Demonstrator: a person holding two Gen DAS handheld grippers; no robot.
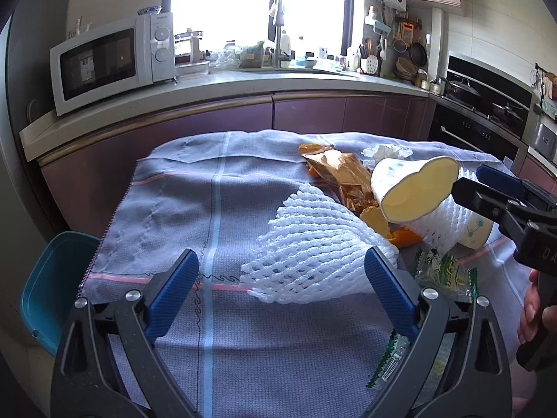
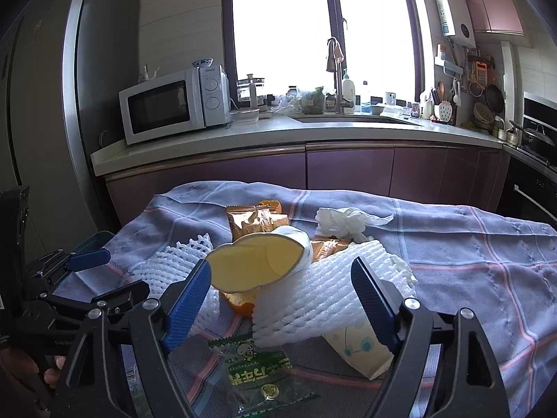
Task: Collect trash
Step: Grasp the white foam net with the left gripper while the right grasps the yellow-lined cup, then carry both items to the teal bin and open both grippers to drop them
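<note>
On the cloth-covered worktop [image 2: 487, 278] lie two white foam nets [image 1: 313, 244], two paper cups, one gold wrapper [image 2: 254, 223], one tissue [image 2: 344, 221]; the upper cup [image 2: 257, 261] lies tipped, mouth toward the cameras, while left gripper [image 1: 282, 271] and right gripper [image 2: 282, 278] jaws gape, released.

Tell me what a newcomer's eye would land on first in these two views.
First, the squashed paper cup lying tipped on its side, its yellow inside facing the cameras, atop the trash heap on the blue-grey cloth. Around it spread white foam fruit nets, with a gold wrapper behind and a green snack packet nearest. Both grippers frame the pile, open.
</note>
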